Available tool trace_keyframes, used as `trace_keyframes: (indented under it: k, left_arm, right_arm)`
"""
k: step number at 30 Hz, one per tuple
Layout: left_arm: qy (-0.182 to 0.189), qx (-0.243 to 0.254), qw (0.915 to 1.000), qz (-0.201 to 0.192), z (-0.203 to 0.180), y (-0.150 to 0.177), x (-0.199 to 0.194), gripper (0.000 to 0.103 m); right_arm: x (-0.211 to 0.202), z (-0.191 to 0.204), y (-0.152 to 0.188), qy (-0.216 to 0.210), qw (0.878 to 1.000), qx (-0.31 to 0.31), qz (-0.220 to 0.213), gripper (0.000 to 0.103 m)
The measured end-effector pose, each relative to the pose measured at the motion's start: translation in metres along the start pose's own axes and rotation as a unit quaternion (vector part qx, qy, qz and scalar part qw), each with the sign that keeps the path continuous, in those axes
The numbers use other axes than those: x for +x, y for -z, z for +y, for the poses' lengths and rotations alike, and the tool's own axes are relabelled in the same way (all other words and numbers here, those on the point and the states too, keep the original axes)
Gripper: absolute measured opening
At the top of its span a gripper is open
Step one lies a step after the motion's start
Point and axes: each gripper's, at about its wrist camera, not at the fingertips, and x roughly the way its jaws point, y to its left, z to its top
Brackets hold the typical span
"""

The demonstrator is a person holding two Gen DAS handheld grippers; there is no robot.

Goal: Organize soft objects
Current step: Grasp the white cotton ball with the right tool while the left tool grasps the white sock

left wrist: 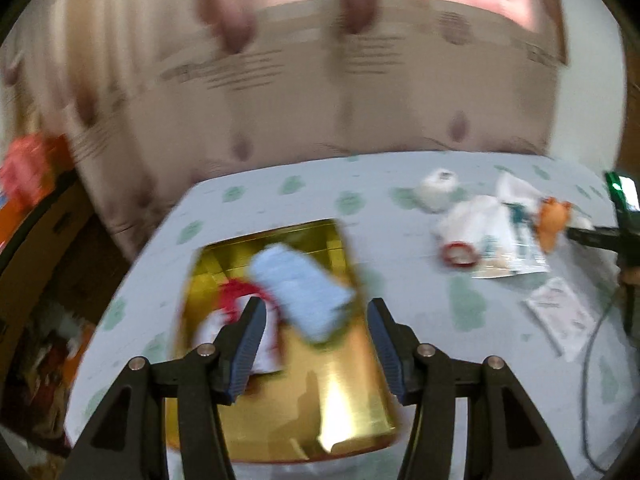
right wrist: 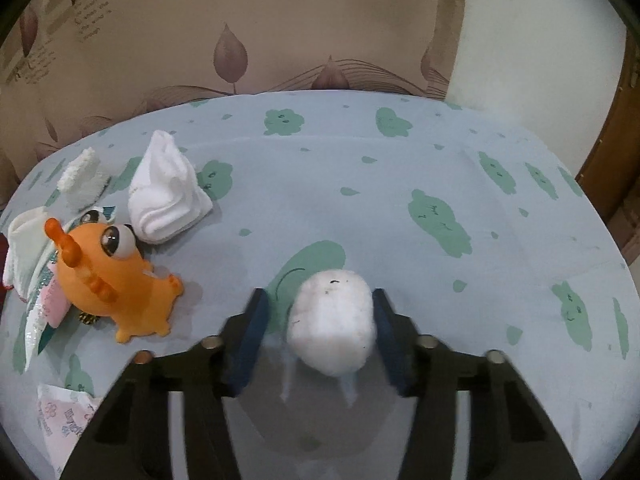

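Right wrist view: right gripper [right wrist: 318,320] low over the desk [right wrist: 400,200], near its front edge; white fluffy ball [right wrist: 331,322] between the fingers.
Right fingers: part closed; right pad touching the ball, left pad a little apart; no firm squeeze visible, ball resting on the desk.
Left wrist view: blurred; left gripper [left wrist: 316,344] above the gold tray [left wrist: 352,392] at the desk's left front corner.
Left fingers: about half open, nothing held.
Tray contents: light blue cloth [left wrist: 300,292] plus a red-and-white soft item [left wrist: 244,312], both lying inside.
Still loose on the desk: orange plush toy [right wrist: 116,276], folded white cloth [right wrist: 166,196], small fluffy white piece [right wrist: 82,178], all toward the left edge in the right wrist view.
Step in hand (judged): pick-up of the white ball, closing phase.
Next move (judged): finish closing until both pads press, lift clear, carry to the tray; soft ball likely to squash, so light grip enough.
Writing: printed white packet [right wrist: 66,420] at the front left edge, pink print, unreadable; lettering on the curtain [right wrist: 280,32] behind, too small to read.
Brands: none legible.
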Motion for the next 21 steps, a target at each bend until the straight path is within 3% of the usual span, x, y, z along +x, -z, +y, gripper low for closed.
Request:
trace_keyframes:
  k: [3,8,13,16,21]
  left_arm:
    - [0.038,0.024,0.9990,0.006,-0.033,-0.007,0.010,0.054]
    - [0.098,0.055,0.9935,0.017,-0.087,-0.021,0.034,0.054]
    - [0.141,0.055,0.9879,0.031,-0.120,-0.039,0.061,0.054]
    - [0.153,0.058,0.9856,0.043,-0.136,-0.051,0.080,0.054]
    - [0.136,0.066,0.9871,0.052,-0.152,-0.068,0.110,0.054]
  right_arm:
    - [-0.003,0.001,0.004,-0.010,1.000,0.000,-0.001,0.027]
    - [-0.017,0.003,0.019,-0.021,1.000,-0.003,-0.003,0.026]
    - [-0.020,0.006,0.026,-0.024,1.000,-0.007,-0.001,0.027]
    - [-0.020,0.009,0.026,-0.017,1.000,-0.015,-0.001,0.028]
    - [-0.019,0.009,0.026,-0.018,1.000,-0.016,0.000,0.029]
